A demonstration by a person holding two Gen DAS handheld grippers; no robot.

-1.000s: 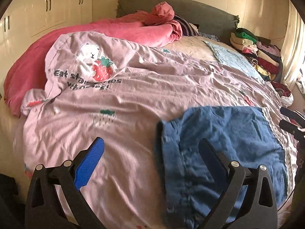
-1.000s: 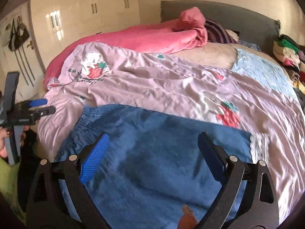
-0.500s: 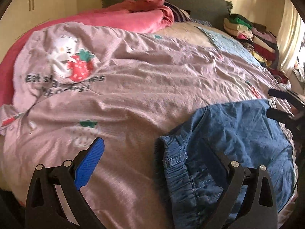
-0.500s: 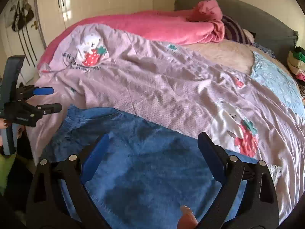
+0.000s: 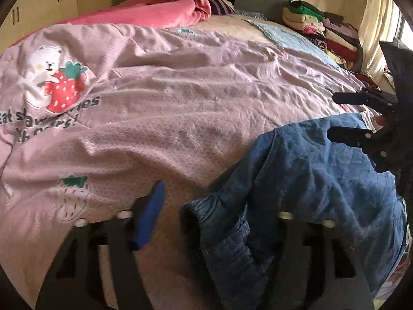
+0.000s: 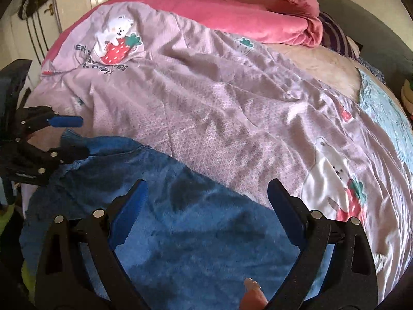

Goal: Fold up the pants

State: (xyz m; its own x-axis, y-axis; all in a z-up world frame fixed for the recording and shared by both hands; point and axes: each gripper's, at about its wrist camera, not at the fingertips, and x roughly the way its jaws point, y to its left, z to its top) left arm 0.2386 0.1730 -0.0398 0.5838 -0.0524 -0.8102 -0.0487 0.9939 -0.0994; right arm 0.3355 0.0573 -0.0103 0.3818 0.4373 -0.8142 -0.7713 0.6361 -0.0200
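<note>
As its fingers close, left gripper (image 5: 206, 206) (tilted down) over pants (image 5: 322, 170) waistband.

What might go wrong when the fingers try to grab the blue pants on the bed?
1. The left gripper has just been closing around the bunched waistband of the pants, with the pink cover right beside it; it might pinch that too.
2. The pants are rumpled, so a fold now may come out crooked.
3. The right gripper is open and holds nothing, so a lift from one end could drag the pants.
</note>
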